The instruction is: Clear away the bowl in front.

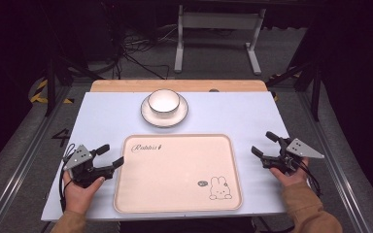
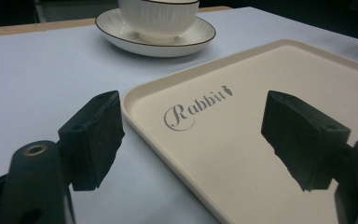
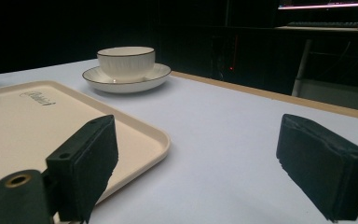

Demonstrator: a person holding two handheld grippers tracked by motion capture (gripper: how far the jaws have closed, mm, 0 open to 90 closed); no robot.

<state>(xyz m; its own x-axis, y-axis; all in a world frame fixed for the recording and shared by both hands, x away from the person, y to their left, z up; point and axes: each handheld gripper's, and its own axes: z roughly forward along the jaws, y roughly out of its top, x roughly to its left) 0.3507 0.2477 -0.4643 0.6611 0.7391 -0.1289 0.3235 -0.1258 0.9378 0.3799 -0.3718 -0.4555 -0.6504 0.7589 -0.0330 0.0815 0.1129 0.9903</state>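
Both tools are spread and empty: left tool (image 1: 108, 162) at the tray's (image 1: 175, 204) nine o'clock, right tool (image 1: 264, 145) at three. At twelve, a ceramic bowl (image 1: 163, 101) on its saucer (image 1: 148, 115) looks stiff, slippery and fragile; I'd pinch the rim.

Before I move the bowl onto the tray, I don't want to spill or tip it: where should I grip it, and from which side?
Grip the bowl by its rim, one jaw inside and one outside, coming down from above on its near side. It sits upright in the saucer, whose raised edge likely blocks a low side grasp. Both the left hand-held gripper and the right hand-held gripper are open.
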